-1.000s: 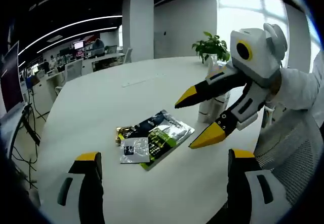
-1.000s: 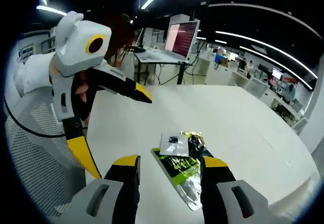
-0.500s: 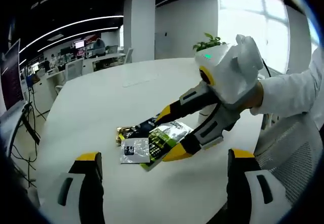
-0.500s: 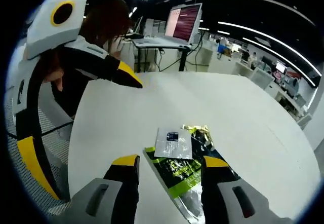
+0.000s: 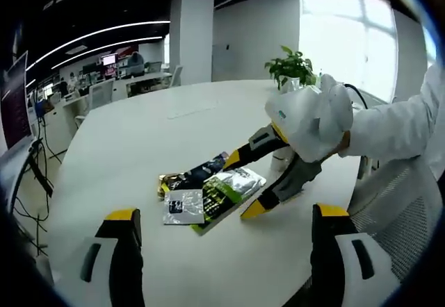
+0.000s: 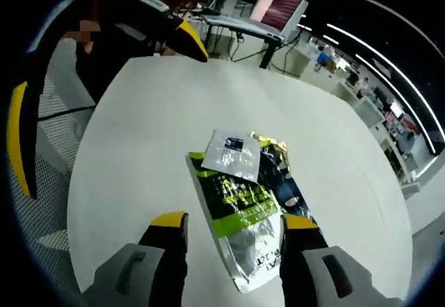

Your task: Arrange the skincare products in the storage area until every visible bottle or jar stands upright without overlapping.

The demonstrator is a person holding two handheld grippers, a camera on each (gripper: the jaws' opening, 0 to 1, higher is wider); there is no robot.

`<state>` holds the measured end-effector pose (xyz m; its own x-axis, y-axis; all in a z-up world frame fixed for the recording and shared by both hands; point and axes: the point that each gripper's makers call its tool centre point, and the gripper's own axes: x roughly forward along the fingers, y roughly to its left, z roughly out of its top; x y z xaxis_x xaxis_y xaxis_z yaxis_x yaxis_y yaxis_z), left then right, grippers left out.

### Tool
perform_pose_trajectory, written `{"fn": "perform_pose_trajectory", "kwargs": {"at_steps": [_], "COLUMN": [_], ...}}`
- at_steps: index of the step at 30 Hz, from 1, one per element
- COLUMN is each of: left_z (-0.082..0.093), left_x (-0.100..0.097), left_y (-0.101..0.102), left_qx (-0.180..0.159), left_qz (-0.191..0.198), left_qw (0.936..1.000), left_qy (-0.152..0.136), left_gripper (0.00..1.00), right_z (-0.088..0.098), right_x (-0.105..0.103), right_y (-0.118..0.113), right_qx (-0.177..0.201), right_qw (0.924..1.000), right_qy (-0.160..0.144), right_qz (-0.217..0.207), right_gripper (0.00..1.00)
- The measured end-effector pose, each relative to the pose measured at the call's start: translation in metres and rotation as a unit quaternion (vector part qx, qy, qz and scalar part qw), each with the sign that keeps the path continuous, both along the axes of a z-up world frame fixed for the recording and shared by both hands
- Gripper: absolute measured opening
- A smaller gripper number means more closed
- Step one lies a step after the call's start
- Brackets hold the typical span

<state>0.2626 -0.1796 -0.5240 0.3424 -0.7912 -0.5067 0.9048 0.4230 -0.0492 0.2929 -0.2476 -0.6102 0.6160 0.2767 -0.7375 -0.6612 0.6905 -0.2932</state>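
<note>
Right hand-held gripper (image 5: 247,184), jaws apart, astride sachets (image 5: 215,189).

Bright, even light: window (image 5: 348,39) glare blows out beyond the left gripper's fingertips, ceiling strips (image 5: 104,36) overhead. Heavy fisheye bending at edges; table (image 6: 139,133) shadows soft.

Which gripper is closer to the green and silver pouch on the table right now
Right. The right gripper hangs open with its jaws straddling the green and silver pouch. The left gripper is open too, held back from the pouch over bare table.

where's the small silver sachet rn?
Small silver sachet lies flat on the white table, overlapping the green-and-silver pouch, just ahead of the right gripper.
</note>
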Motion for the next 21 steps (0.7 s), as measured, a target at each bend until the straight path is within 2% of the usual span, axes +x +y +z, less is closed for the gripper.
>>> {"fn": "perform_pose_trajectory", "kwargs": {"at_steps": [4, 7, 10, 14, 15, 16, 17, 21], "left_z": [-0.002, -0.002, -0.003, -0.004, -0.004, -0.004, -0.005, -0.01], "left_x": [0.0, 0.0, 0.0, -0.001, -0.001, -0.001, -0.001, -0.006], "left_y": [0.001, 0.001, 0.001, 0.001, 0.002, 0.002, 0.002, -0.001], "left_qx": [0.003, 0.002, 0.004, 0.006, 0.006, 0.007, 0.008, 0.019], "left_qz": [0.0, -0.001, -0.002, -0.003, -0.003, -0.003, -0.004, -0.018], "left_qw": [1.0, 1.0, 1.0, 1.0, 0.9999, 0.9999, 0.9999, 0.9996], "left_qy": [0.003, 0.005, 0.006, 0.007, 0.008, 0.008, 0.01, 0.011], "left_gripper": [0.96, 0.96, 0.95, 0.95, 0.94, 0.94, 0.93, 0.92], "right_z": [0.001, -0.001, -0.004, -0.008, -0.009, -0.008, -0.01, -0.01], "right_x": [0.002, 0.0, -0.001, -0.009, -0.01, -0.006, -0.009, -0.007], "right_y": [-0.003, -0.002, 0.001, 0.01, 0.01, 0.01, 0.011, 0.011], "right_qx": [0.003, 0.014, 0.009, 0.01, 0.006, -0.002, -0.002, 0.008], "right_qw": [1.0, 0.9998, 1.0, 0.9998, 0.9998, 0.9996, 0.9997, 0.9998], "right_qy": [-0.002, 0.003, -0.001, 0.004, 0.005, -0.014, -0.006, -0.005], "right_qz": [-0.007, -0.01, -0.003, 0.018, 0.02, 0.022, 0.025, 0.018], "right_gripper": [0.42, 0.32, 0.21, 0.0, 0.0, 0.0, 0.0, 0.0]}}
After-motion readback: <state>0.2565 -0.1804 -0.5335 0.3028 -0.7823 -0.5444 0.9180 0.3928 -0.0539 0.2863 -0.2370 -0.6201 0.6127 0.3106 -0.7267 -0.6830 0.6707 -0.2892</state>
